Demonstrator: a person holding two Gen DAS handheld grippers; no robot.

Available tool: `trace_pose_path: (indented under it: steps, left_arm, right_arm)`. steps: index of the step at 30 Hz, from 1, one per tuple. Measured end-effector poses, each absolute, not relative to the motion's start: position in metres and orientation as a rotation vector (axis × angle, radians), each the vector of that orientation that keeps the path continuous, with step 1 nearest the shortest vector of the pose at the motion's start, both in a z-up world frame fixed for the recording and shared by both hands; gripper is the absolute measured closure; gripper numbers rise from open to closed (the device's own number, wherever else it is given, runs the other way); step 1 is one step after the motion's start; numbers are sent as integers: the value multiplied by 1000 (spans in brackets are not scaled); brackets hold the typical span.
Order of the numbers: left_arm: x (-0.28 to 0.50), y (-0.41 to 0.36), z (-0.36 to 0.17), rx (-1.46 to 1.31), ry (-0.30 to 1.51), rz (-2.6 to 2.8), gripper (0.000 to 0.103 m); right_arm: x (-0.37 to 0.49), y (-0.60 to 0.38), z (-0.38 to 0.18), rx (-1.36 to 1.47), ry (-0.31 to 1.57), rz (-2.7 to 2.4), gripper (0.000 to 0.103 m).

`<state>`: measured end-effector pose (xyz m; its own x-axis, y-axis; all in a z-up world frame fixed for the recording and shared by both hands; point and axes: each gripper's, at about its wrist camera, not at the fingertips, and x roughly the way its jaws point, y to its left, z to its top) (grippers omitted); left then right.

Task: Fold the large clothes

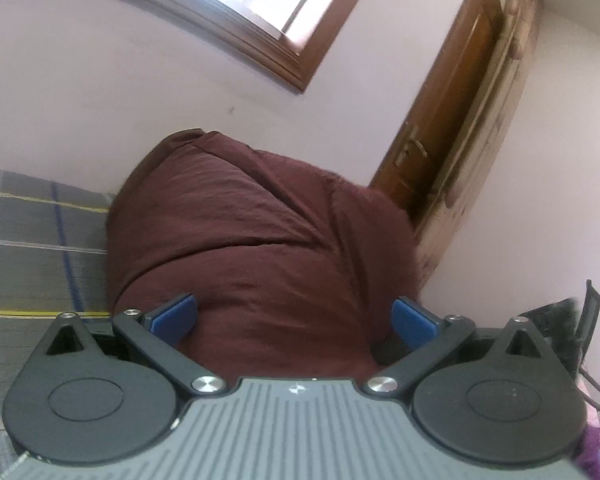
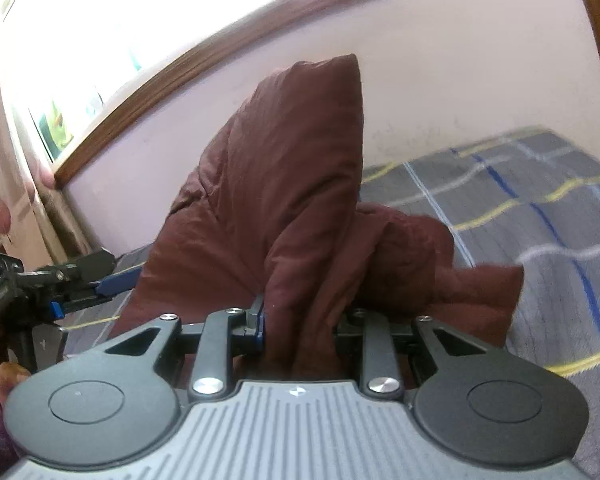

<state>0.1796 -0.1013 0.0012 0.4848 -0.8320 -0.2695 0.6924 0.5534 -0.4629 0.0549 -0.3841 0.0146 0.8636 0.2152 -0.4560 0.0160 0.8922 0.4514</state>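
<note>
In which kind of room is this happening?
Probably a bedroom in a home: a grey checked bedsheet with blue and yellow lines, a wooden-framed window in a pale pink wall, and a brown wooden door with a handle.

Bed [image 2: 540, 216] covered by grey plaid sheet with yellow, white and blue lines; sheet surface runs up to the pale wall; maroon padded garment [image 2: 284, 184] lies directly on it, bunched, one part raised in a peak; same garment [image 1: 252, 240] heaped on sheet in left view.
</note>
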Motion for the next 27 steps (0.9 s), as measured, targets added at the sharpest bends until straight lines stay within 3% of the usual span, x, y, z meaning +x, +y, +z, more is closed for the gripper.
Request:
trace_pose_path:
  steps: [5,11,14,18,23,26,27]
  left_arm:
    - [176,-112,-5,-272,509,-928,1]
    - [180,-103,-7,-261,526,-871,1]
    - [186,-93,-7,-311,556,-848,1]
    - [178,-86,-3,-366,575,-913,1]
    - [160,-105,-5,-229,538,-915,1]
    - [164,-102,-8,-238,546,-910,1]
    - [166,-102,-8,-244,551,-903,1]
  right_arm:
    - [66,-434,-30,774,523,169,64]
    - [103,-429,-17,767,506,227,64]
    - [112,-419,2,680,399,316,70]
    - [62,-414,-16,672,394,291,71]
    - [13,-409,-35,738,396,257,70]
    - [12,-416,-41,848,404,239,61]
    - [8,-417,-37,856,397,215,53]
